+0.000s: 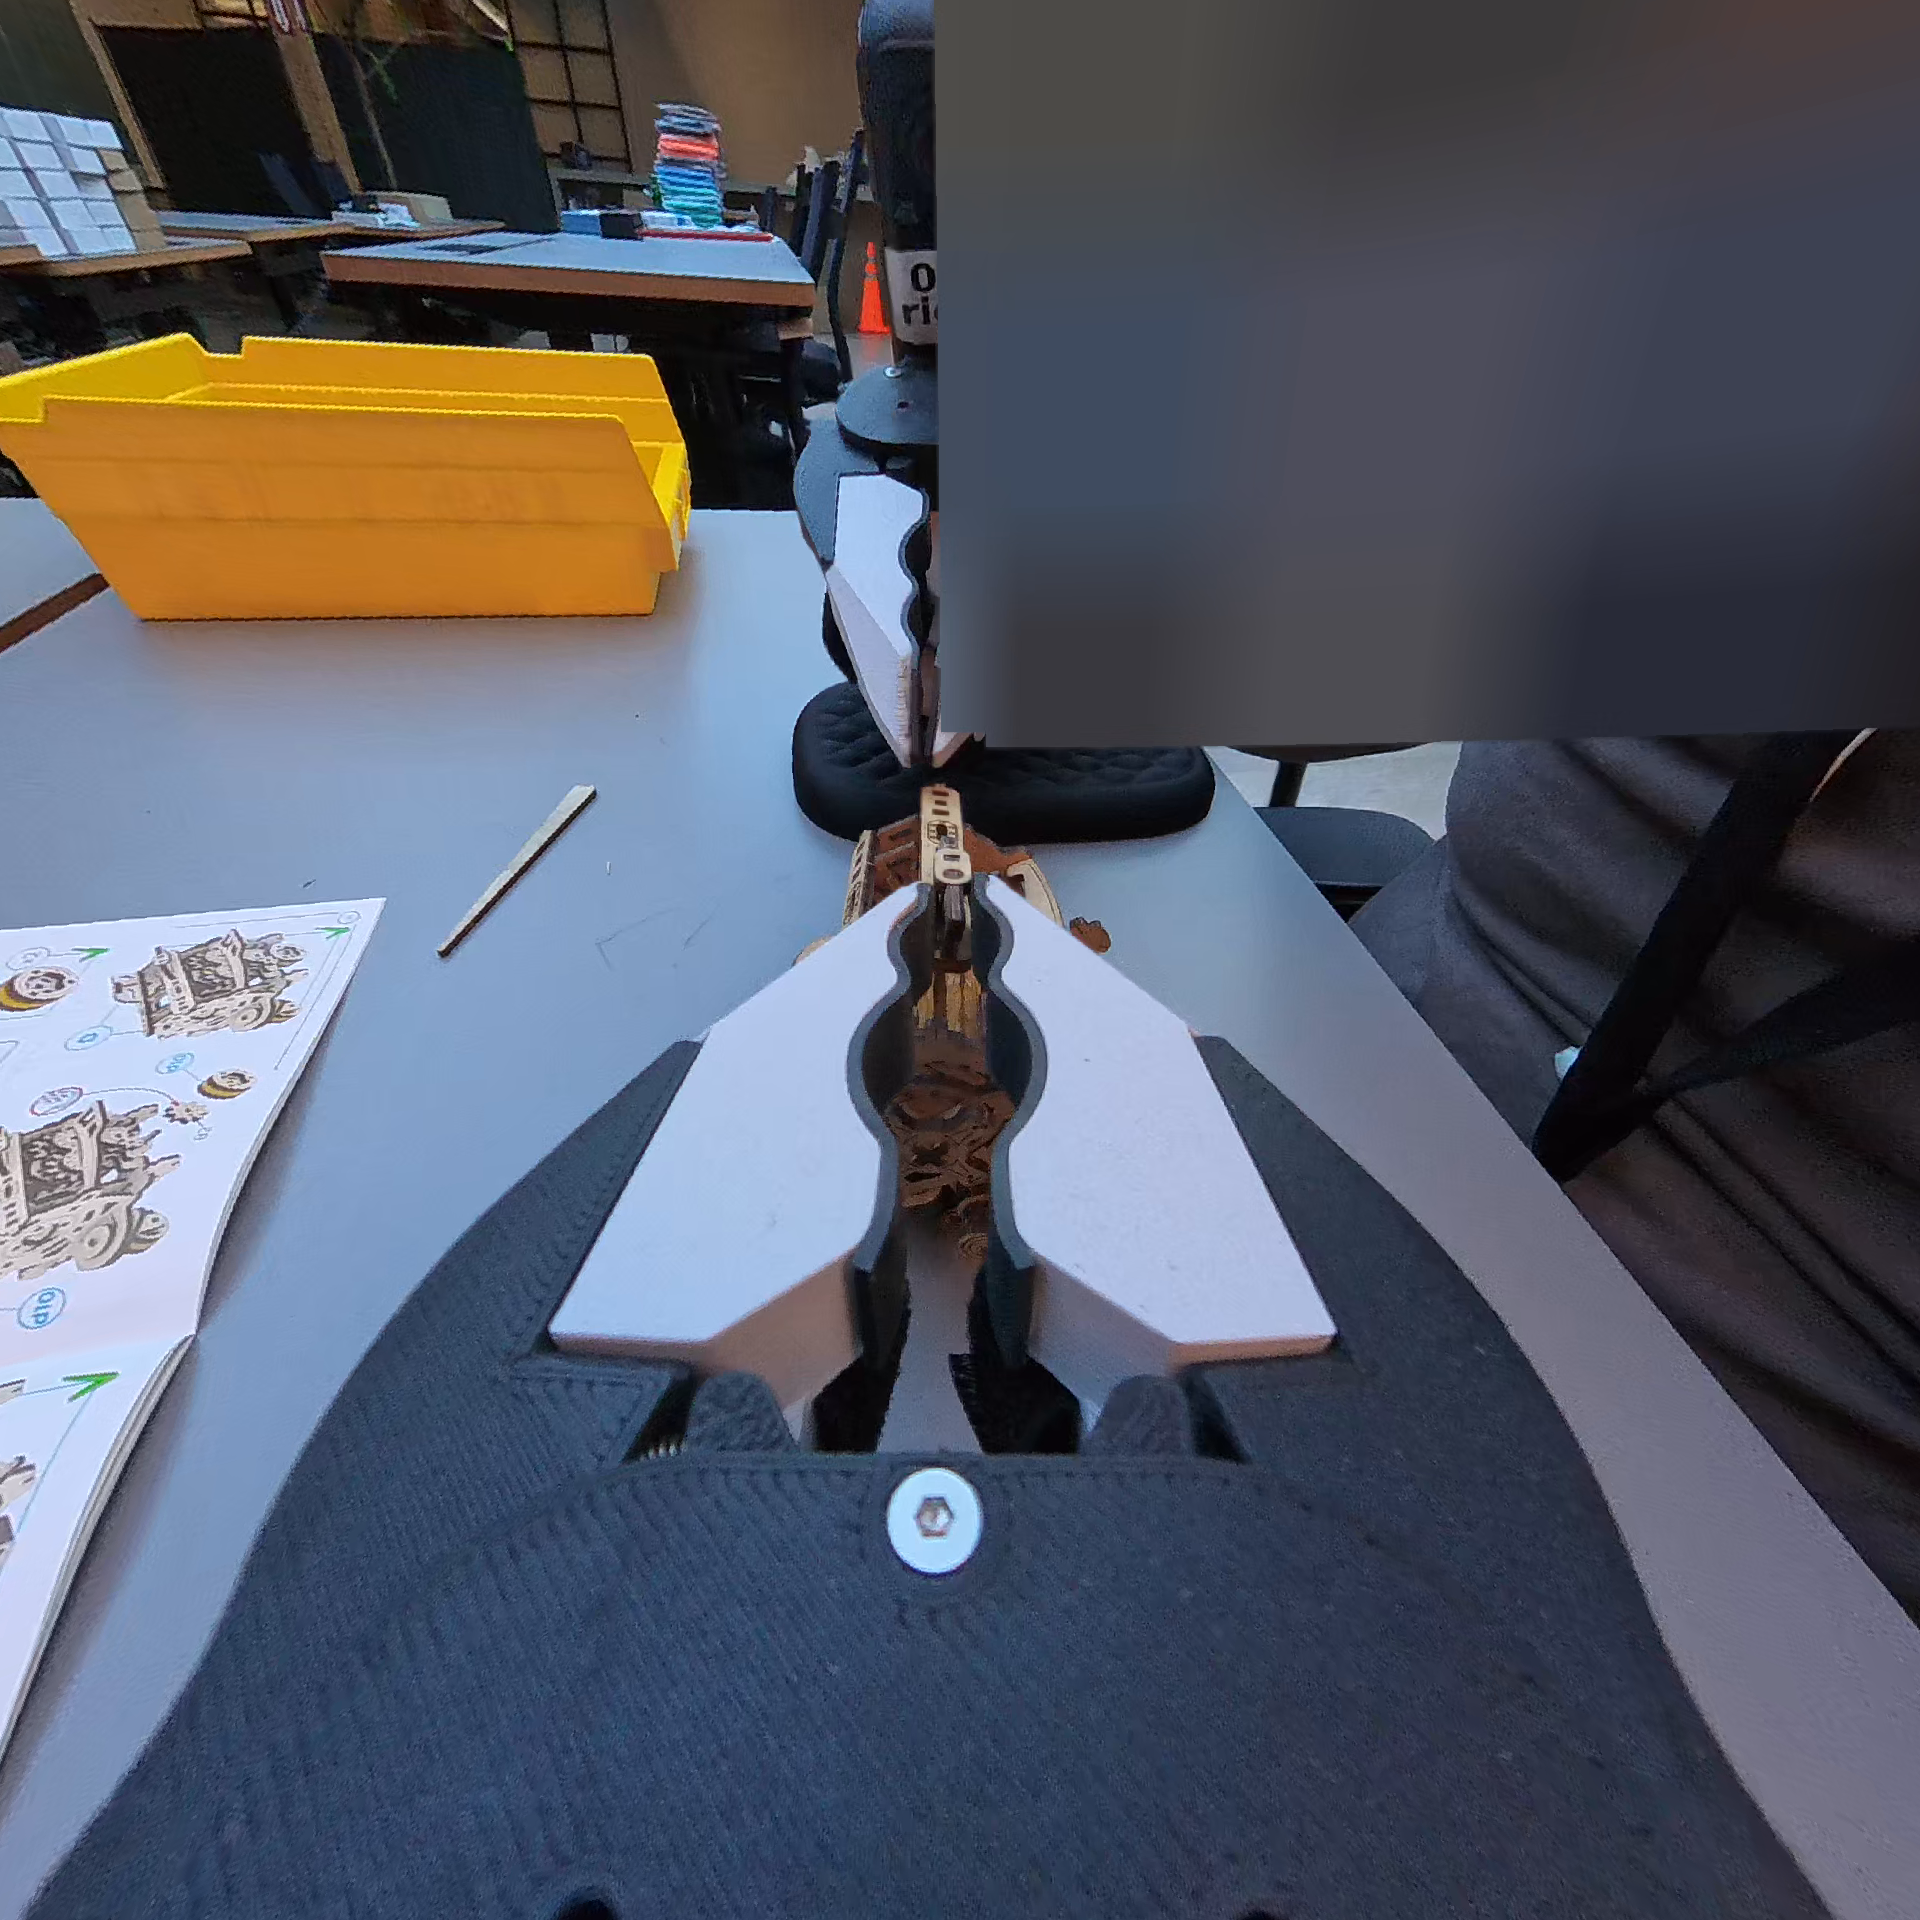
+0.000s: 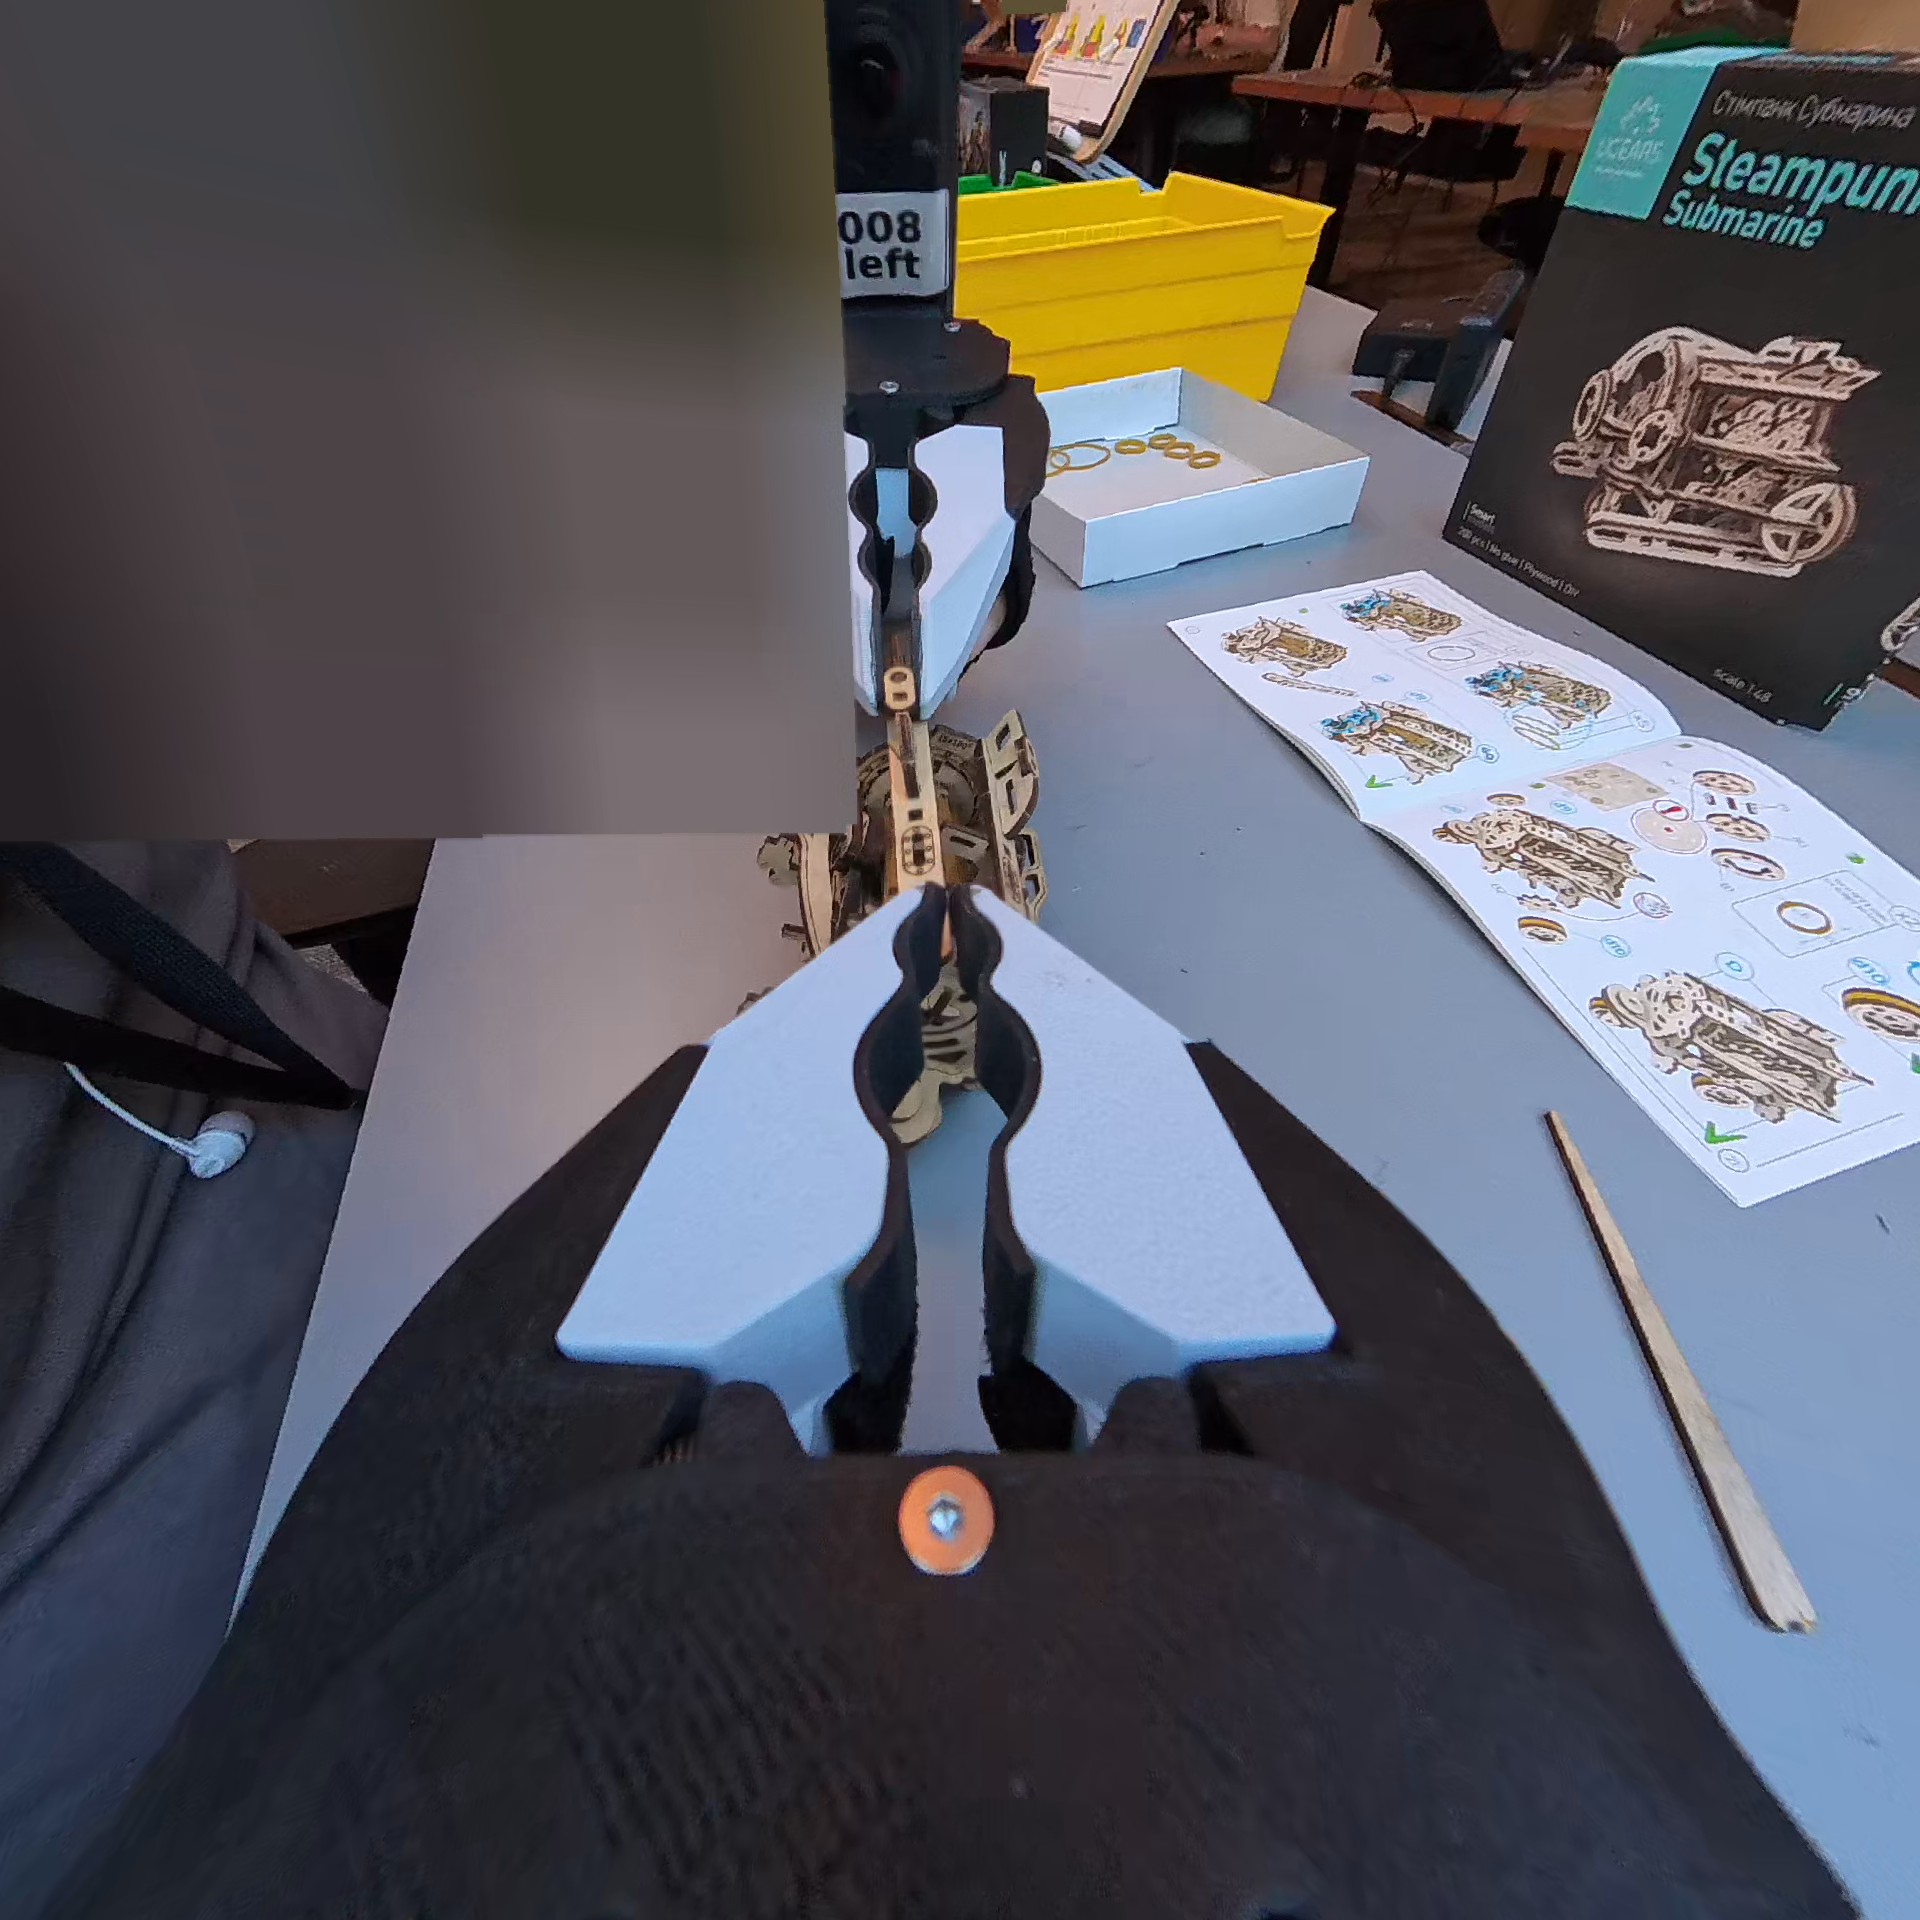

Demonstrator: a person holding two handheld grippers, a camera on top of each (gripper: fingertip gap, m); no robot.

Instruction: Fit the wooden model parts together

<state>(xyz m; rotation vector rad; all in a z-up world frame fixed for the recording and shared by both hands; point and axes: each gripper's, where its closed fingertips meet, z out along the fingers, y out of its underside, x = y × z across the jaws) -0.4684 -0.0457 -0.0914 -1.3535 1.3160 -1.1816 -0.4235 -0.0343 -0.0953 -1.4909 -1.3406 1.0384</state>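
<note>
Our left tongs point(image 1: 943, 902) and right tongs point(image 2: 943, 902) are both closed on opposite ends of one slotted wooden strip point(image 2: 906, 769). Its long axis runs tip to tip at frame centre, directly above the pale, laser-cut wooden model point(image 2: 966, 821) sitting on the grey worktop point(image 2: 1299, 935).

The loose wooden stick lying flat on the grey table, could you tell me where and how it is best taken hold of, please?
Grip the wooden stick near its middle, coming straight down from above with the jaws across its narrow width. It is long, thin and flat on the grey table, so only its side edges offer purchase, and the space around it is clear. Both grippers are currently occupied with the wooden model.
</note>
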